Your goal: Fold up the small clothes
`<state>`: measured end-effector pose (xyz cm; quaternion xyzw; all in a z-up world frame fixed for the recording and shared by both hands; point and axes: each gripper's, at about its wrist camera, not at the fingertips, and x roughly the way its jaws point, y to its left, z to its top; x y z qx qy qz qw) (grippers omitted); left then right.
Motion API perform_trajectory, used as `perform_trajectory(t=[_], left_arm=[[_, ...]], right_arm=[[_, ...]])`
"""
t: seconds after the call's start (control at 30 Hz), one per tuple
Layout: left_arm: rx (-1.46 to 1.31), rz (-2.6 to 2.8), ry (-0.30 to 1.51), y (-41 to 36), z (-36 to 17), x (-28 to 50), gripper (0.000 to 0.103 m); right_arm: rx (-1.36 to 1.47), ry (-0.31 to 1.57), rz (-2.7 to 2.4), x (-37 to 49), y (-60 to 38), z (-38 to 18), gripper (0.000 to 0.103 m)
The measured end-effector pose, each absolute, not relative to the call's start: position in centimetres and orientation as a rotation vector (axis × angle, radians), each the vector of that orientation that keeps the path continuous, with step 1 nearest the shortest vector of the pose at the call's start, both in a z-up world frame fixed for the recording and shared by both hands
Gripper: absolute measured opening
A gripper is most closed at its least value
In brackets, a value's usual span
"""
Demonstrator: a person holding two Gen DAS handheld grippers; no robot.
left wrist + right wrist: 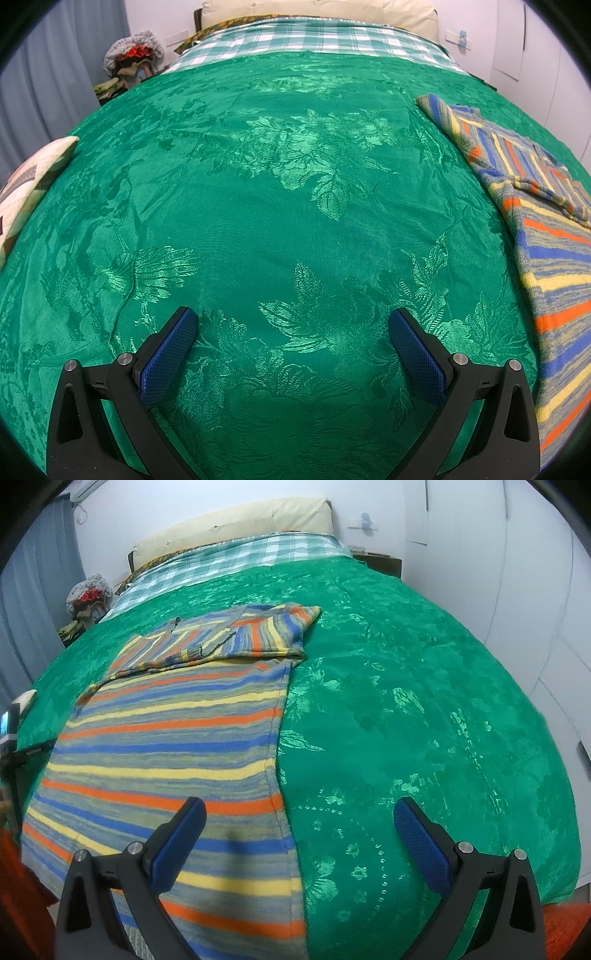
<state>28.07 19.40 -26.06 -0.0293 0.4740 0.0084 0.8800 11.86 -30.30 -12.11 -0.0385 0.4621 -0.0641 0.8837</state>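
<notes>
Striped knit garment [173, 746] spread flat on the green bedspread [424, 720], long axis running from the bottom of the right wrist frame up toward the headboard [236, 520], top part already folded across in the upper centre. Right gripper [299, 819] directly over its lower right edge, jaws wide apart and empty, one finger above the stripes, the other above bare bedspread. Clearly the nearer tool. Left gripper [291, 332] also spread wide, holding nothing, over bare bedspread; garment well off at the right edge of that frame. Patterned pillow [26, 184] at far left, pile of clothes [129, 62] upper left, both well apart. Nothing in the way of the garment's edge.
</notes>
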Motion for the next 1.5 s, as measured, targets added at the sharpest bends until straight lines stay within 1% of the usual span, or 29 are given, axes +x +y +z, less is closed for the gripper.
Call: perform_trajectory(t=[0.47,0.57,0.67,0.73,0.87,1.03,1.07,1.13,1.2,1.3,1.4,1.47,1.5], left_arm=[[-0.077,0.01,0.993,19.2,-26.2,28.6,0.103],[-0.075,0.007,1.046,19.1,-26.0,29.2,0.103],[-0.076,-0.028,1.155,19.1,-25.5,30.4,0.103],[-0.128,-0.008,1.205,19.3,-25.5,31.1,0.103],[-0.17,0.07,1.227,19.1,-25.5,31.5,0.103],[-0.137,0.115,1.214,18.2,-25.3,31.4,0.102],[-0.153,0.117,1.226,18.3,-25.0,31.3,0.101],[-0.23,0.08,1.22,19.1,-23.3,30.1,0.1],[-0.282,-0.055,1.157,19.9,-20.5,27.2,0.1],[-0.206,-0.204,1.13,19.3,-17.8,22.8,0.101],[-0.145,-0.338,1.175,17.3,-17.9,18.3,0.1],[-0.135,-0.382,1.214,15.8,-18.9,16.3,0.1],[-0.137,-0.4,1.233,15.0,-19.4,15.7,0.098]], right_arm=[[-0.052,0.961,-0.162,11.7,-31.5,-12.0,0.101],[-0.051,0.959,-0.161,11.7,-31.5,-12.0,0.101],[-0.049,0.953,-0.162,11.7,-31.6,-11.9,0.101],[-0.047,0.956,-0.164,11.8,-31.7,-12.0,0.101],[-0.038,0.955,-0.167,11.9,-31.8,-12.0,0.101],[-0.032,0.939,-0.169,11.6,-32.1,-11.5,0.101],[-0.028,0.941,-0.168,11.7,-32.2,-11.4,0.101],[-0.006,0.954,-0.152,11.9,-32.9,-10.5,0.101],[0.033,0.955,-0.133,12.0,-34.2,-8.5,0.101],[0.067,1.037,-0.076,12.1,-36.0,-6.0,0.101],[0.11,1.161,0.014,11.2,-36.4,-5.6,0.101],[0.173,1.26,0.096,10.2,-35.9,-6.6,0.1],[0.193,1.297,0.123,9.8,-35.5,-7.3,0.098]])
